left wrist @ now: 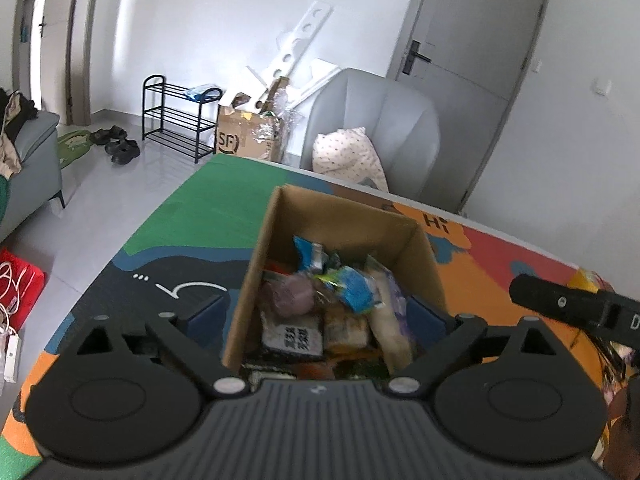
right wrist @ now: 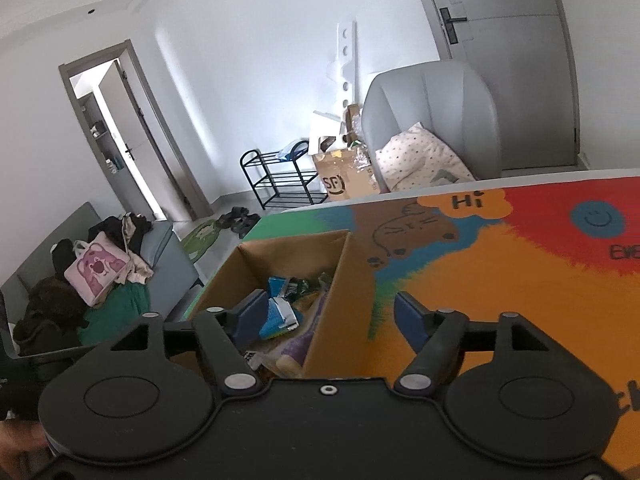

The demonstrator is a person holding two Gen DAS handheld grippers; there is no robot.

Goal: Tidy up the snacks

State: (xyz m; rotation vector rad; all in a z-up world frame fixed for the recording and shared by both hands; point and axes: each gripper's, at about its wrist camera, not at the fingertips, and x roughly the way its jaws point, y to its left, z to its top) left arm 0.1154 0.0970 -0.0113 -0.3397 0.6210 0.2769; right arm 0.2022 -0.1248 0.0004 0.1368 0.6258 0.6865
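The left gripper has its jaws spread wide, one blue pad on each side of the cardboard box. The pads stand clear of the walls, so nothing is held. This straddling stance looks meant for steadying or shifting the box, though neither has begun.

Between those jaws, inside the box, lie the snacks: a blue-and-green packet on top, a purplish pouch to the left jaw's side, a dark packet with a QR label nearest the gripper and a pale long packet toward the right jaw. They lie piled loosely, probably dropped in rather than arranged.

The right gripper is part open and also empty. Its left pad hangs inside the box above the snacks, and its right pad is outside, so the near wall runs between the jaws without being touched. That fits a packet just let go, or a reach for the wall.

Beyond both pairs of jaws the box rests on the tabletop, which is covered by a bright cartoon mat. To the right of the right jaws the mat is bare, so most of the sorting seems done. Farther off stand a grey armchair and a black shoe rack.
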